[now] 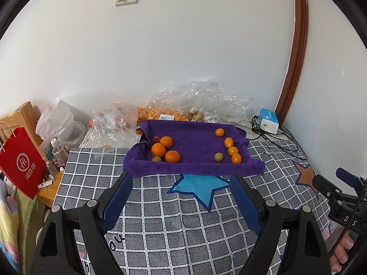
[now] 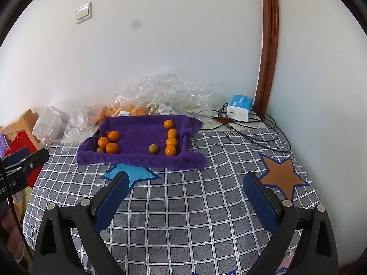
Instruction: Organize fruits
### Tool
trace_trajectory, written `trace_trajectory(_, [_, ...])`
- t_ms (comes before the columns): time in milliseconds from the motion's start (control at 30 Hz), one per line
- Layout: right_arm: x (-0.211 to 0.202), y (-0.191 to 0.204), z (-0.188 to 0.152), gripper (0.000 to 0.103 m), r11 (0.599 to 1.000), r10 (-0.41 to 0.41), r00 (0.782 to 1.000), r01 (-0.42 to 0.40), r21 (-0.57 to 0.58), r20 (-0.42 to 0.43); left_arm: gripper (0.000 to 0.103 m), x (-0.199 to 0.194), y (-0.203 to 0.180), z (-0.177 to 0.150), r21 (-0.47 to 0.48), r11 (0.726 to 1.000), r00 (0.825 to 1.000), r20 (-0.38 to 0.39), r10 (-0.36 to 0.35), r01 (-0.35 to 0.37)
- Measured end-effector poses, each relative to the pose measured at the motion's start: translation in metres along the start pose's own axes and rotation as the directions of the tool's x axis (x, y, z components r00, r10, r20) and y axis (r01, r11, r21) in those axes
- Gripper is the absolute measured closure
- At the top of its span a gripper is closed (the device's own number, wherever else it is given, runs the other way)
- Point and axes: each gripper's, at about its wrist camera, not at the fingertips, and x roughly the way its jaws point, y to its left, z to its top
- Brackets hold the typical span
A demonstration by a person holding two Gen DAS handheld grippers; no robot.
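Note:
A purple towel-lined tray (image 1: 195, 142) (image 2: 137, 135) sits at the far side of the checked cloth. On its left lie three larger oranges (image 1: 165, 149) (image 2: 108, 142) with a small red fruit (image 1: 156, 139) and a greenish one (image 1: 156, 159). On its right lie several small oranges (image 1: 232, 150) (image 2: 171, 141) and a greenish fruit (image 1: 218, 157) (image 2: 153, 148). My left gripper (image 1: 181, 178) is open and empty, short of the tray's near edge. My right gripper (image 2: 185, 178) is open and empty, farther back.
Clear plastic bags (image 1: 195, 100) (image 2: 160, 91) with more oranges lie behind the tray by the wall. A white-blue box (image 1: 268, 120) (image 2: 239, 108) and black cables (image 2: 259, 133) lie at the far right. A red paper bag (image 1: 21, 160) and a bottle (image 1: 58, 150) stand left.

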Motion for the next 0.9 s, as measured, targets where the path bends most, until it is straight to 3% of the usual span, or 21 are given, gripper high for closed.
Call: trace_trajectory(900, [0.0001,0.0017,-0.0014,0.004,1.0,-0.004,1.0,0.004,-0.004,0.009,0.017,0.0005,0.0041,0.0005,0.003,1.0,1.0,0.003,0.004,-0.004])
